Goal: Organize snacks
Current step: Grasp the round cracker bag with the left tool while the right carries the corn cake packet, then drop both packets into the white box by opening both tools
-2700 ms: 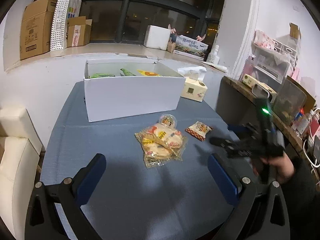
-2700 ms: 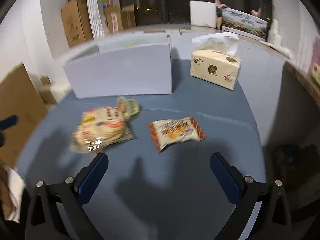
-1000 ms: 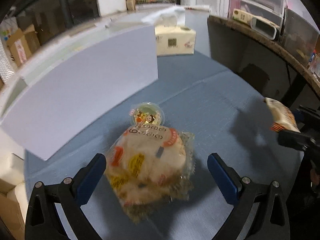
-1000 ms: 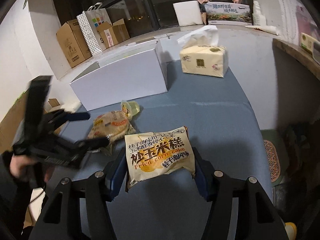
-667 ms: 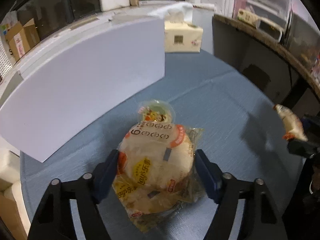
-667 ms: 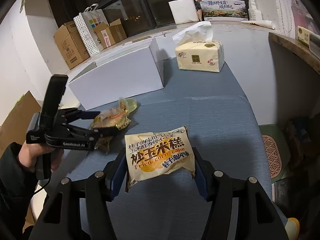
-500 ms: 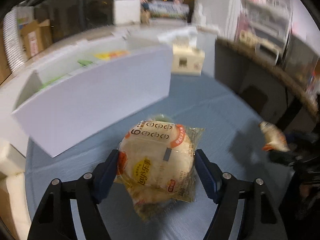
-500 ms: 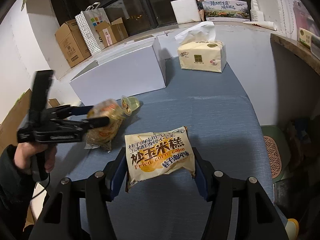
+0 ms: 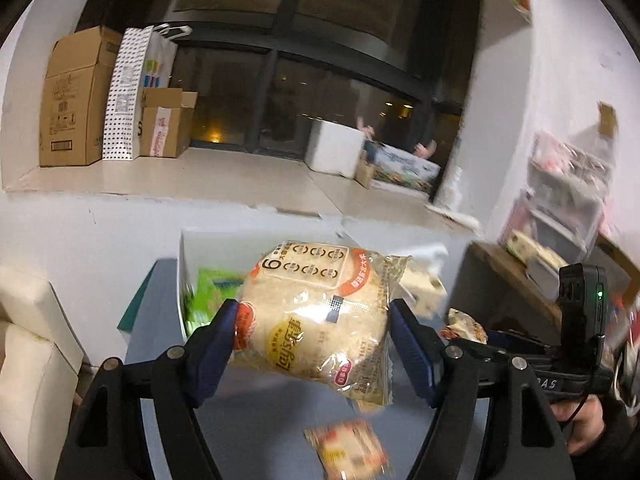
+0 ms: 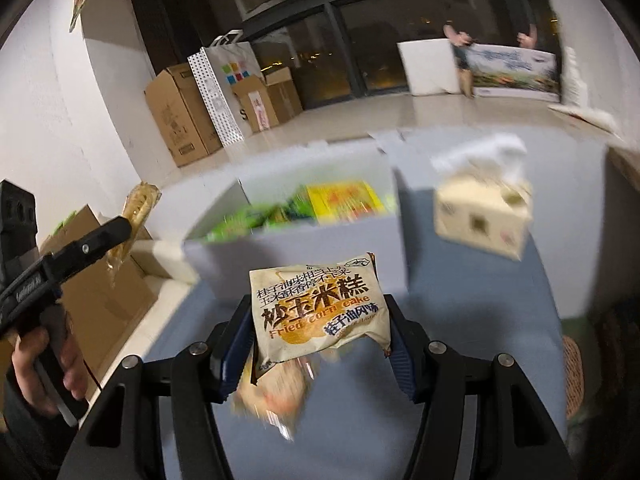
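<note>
My left gripper (image 9: 314,334) is shut on a clear bag of round rice crackers (image 9: 320,320) and holds it in the air in front of the open white box (image 9: 188,256). My right gripper (image 10: 320,328) is shut on a fried corn cake packet (image 10: 320,312), raised before the same white box (image 10: 296,248), which holds green and yellow snack packs (image 10: 344,200). A blurred snack packet (image 9: 348,448) lies on the blue table below the left gripper; another blurred packet (image 10: 276,396) shows under the right one.
A tissue box (image 10: 484,216) stands on the blue table (image 10: 480,320) right of the white box. Cardboard boxes (image 9: 72,100) and a dotted bag (image 9: 128,92) line the window ledge. A shelf with clutter (image 9: 560,216) is at the right.
Both grippers have lifted their snacks off the table and moved toward the white box. The left closed on the rice cracker bag about a second ago.
</note>
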`<state>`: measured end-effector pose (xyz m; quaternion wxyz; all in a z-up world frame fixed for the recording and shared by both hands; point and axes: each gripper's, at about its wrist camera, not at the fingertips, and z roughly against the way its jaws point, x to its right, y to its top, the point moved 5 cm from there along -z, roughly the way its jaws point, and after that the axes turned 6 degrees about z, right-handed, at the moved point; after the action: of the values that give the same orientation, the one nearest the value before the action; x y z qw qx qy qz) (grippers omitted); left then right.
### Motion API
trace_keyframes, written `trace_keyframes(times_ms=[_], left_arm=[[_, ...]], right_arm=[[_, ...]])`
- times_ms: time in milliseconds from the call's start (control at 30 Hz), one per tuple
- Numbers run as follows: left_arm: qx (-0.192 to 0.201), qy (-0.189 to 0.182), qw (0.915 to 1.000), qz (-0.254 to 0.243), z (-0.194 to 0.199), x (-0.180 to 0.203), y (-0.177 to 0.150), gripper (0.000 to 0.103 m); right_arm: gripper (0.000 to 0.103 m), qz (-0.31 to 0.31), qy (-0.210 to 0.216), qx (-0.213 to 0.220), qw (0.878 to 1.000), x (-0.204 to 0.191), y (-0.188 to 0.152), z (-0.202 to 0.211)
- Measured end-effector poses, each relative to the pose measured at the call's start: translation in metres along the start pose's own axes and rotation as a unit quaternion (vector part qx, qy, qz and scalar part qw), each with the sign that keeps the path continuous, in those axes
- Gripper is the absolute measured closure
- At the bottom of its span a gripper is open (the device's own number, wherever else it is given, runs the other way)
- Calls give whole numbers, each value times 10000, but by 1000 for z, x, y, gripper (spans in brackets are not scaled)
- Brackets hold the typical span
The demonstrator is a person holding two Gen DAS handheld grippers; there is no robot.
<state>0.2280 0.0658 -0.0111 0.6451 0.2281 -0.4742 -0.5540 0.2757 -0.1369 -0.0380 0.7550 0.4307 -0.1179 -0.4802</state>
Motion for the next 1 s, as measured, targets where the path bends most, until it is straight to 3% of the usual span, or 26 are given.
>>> trace_keyframes(times_ms=[267,300,367,433,533,733,1000], left_arm=[[-381,341,9987,-38,-83,-23,41,21],[-472,333,9983,-4,-90,-25,43,12],[-553,515,9971,104,-104,-33,48,0],[-531,557,9970,105,-106,-37,49,0],[-586,542,9968,31,-104,-41,43,0],[-591,569,9966,-102,-83,-36,31,0],[-565,242,9959,-658,-18,0,-24,0]], right_arm=[[36,-129,-132,-152,9997,19,91,-79],[33,-219,-87,-175,9996,24,99,-87],[8,-397,-253,-212,9987,38,115,-99],[0,-606,-372,-232,9972,49,122,-105],[0,-639,-214,-172,9976,49,122,-102],[0,-226,-340,-213,9989,34,101,-87],[0,560,-303,30,9980,-9,37,-13]])
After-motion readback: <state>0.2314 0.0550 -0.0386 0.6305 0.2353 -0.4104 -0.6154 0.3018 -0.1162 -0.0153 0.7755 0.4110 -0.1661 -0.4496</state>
